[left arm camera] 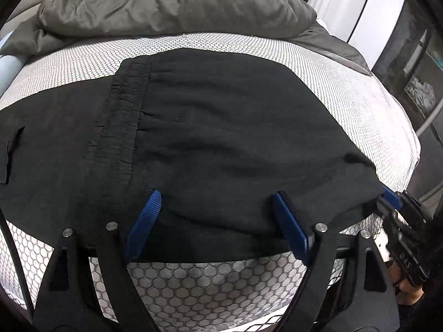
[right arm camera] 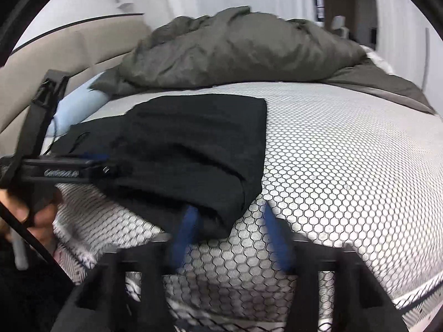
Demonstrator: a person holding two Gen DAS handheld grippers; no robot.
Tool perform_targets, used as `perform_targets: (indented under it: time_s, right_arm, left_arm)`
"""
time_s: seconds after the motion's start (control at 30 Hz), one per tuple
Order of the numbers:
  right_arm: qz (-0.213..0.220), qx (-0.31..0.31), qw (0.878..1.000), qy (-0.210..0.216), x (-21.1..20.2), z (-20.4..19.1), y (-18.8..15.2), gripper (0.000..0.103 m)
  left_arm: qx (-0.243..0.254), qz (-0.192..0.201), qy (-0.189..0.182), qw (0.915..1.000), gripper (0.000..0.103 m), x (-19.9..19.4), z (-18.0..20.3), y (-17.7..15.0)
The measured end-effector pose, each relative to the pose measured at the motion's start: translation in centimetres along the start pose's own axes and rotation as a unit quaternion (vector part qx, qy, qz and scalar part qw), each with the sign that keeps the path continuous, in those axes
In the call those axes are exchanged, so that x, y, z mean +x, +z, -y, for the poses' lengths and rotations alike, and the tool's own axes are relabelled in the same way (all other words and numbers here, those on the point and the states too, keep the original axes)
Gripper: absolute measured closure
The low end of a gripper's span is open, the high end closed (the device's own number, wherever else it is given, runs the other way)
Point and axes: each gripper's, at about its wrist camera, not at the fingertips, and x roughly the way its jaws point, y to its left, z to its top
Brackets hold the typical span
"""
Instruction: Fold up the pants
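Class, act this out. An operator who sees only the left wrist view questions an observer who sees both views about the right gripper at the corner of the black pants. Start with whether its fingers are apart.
Operator: In my view only one blue finger of the right gripper shows, at the edge of the pants. Is it open?
Observer: Yes. The right wrist view shows both fingers apart, with bare mattress between them.
Operator: Is the pants corner between them?
Observer: The corner lies against the finger on the picture's left side. Blur hides whether it reaches any further in.
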Motion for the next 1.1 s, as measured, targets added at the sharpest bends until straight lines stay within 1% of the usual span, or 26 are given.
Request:
perform_targets:
  time_s: [0.07, 0.1, 0.17, 0.2, 0.3, 0.33, 0.4, 0.43, 0.47, 0.5, 0.53, 0.57, 0.6, 0.63, 0.67, 0.73, 0.77, 0.87, 0.9, 0.93, 0.97, 1.03, 1.1]
  right_arm:
    - [0.017, 0.008, 1.000, -0.017, -0.7, -0.5, -0.6, 0.090]
    - [0.022, 0.007, 1.000, -0.020, -1.1, -0.5, -0.8, 0.095]
    - [0.024, 0.000, 0.999, -0.020, -1.7, -1.2, -1.5, 0.099]
    - [0.022, -0.003, 1.000, -0.014, -2.0, -1.4, -1.8, 0.101]
    - [0.010, -0.013, 1.000, -0.010, -1.9, -1.7, -2.2, 0.101]
    - [0.003, -0.014, 1.000, -0.003, -1.9, -1.6, -2.1, 0.101]
    - [0.003, -0.017, 1.000, -0.004, -2.4, -1.3, -2.2, 0.101]
    - [-0.004, -0.016, 1.000, 0.004, -2.4, -1.1, -2.0, 0.101]
    - [-0.011, -0.010, 1.000, 0.016, -2.7, -0.6, -2.0, 0.100]
    - [-0.005, -0.003, 1.000, 0.026, -3.2, -0.1, -1.8, 0.097]
    - [0.005, 0.003, 0.999, 0.032, -3.8, 0.5, -1.6, 0.090]
    - [0.011, 0.010, 0.999, 0.035, -4.1, 1.0, -1.4, 0.080]
    - [0.018, 0.026, 0.999, 0.041, -4.5, 2.0, -1.1, 0.076]
    - [0.024, 0.045, 0.997, 0.050, -4.7, 3.0, -0.7, 0.069]
    - [0.025, 0.061, 0.996, 0.056, -4.6, 4.0, -0.2, 0.067]
    - [0.018, 0.089, 0.993, 0.075, -3.3, 6.0, 1.0, 0.067]
    - [0.010, 0.103, 0.991, 0.087, -2.3, 6.8, 1.5, 0.067]
    - [-0.007, 0.156, 0.982, 0.107, 0.1, 8.7, 1.8, 0.067]
    - [-0.010, 0.168, 0.979, 0.114, 0.6, 9.0, 1.6, 0.067]
    - [-0.023, 0.180, 0.977, 0.111, 1.3, 9.5, 1.1, 0.067]
    - [-0.028, 0.185, 0.977, 0.105, 1.5, 9.6, 0.9, 0.067]
    - [-0.024, 0.182, 0.977, 0.106, 1.4, 9.9, 1.0, 0.067]
    - [-0.018, 0.181, 0.977, 0.111, 1.1, 10.2, 0.9, 0.067]
  left_arm:
    - [-0.007, -0.001, -0.005, 1.0000, 0.022, 0.3, -0.3, 0.2]
    - [-0.009, -0.001, -0.007, 0.9999, 0.022, 0.3, -0.7, -0.1]
    - [-0.008, -0.001, -0.003, 1.0000, 0.022, 0.2, -0.7, -0.1]
    - [-0.006, -0.002, 0.000, 1.0000, 0.022, 0.4, -0.7, -0.2]
    - [-0.005, -0.002, 0.003, 1.0000, 0.022, 0.3, -0.9, -0.5]
    - [-0.009, -0.003, 0.001, 1.0000, 0.022, 0.4, -1.0, -0.3]
    - [-0.017, 0.000, -0.013, 0.9998, 0.022, -0.6, -1.0, -0.8]
    - [-0.022, 0.000, -0.023, 0.9995, 0.022, -1.1, -1.0, -1.0]
    - [-0.026, -0.002, -0.033, 0.9991, 0.022, -1.5, -0.9, -1.2]
    - [-0.026, -0.002, -0.054, 0.9982, 0.022, -2.3, -0.6, -1.6]
    - [-0.020, -0.002, -0.071, 0.9973, 0.022, -2.8, -0.1, -1.9]
    - [-0.012, -0.002, -0.093, 0.9956, 0.022, -3.2, 0.4, -2.2]
    - [-0.005, 0.000, -0.133, 0.9910, 0.022, -3.8, 1.3, -2.9]
    - [-0.003, 0.000, -0.154, 0.9881, 0.022, -3.9, 1.8, -3.2]
    - [-0.001, -0.006, -0.187, 0.9823, 0.022, -3.9, 2.8, -3.7]
    - [-0.006, -0.010, -0.214, 0.9767, 0.024, -3.5, 4.0, -4.1]
    - [-0.008, -0.014, -0.227, 0.9737, 0.029, -3.1, 4.9, -4.2]
    - [-0.026, -0.013, -0.237, 0.9710, 0.038, -2.1, 6.3, -4.3]
    - [-0.038, -0.016, -0.245, 0.9686, 0.041, -1.6, 6.7, -4.4]
    - [-0.045, -0.021, -0.253, 0.9662, 0.045, -1.2, 7.1, -4.4]
    - [-0.052, -0.024, -0.263, 0.9632, 0.046, -0.9, 7.5, -4.5]
    - [-0.060, -0.023, -0.265, 0.9620, 0.046, -0.6, 8.0, -4.4]
    - [-0.072, -0.018, -0.265, 0.9614, 0.050, 0.0, 8.2, -3.9]
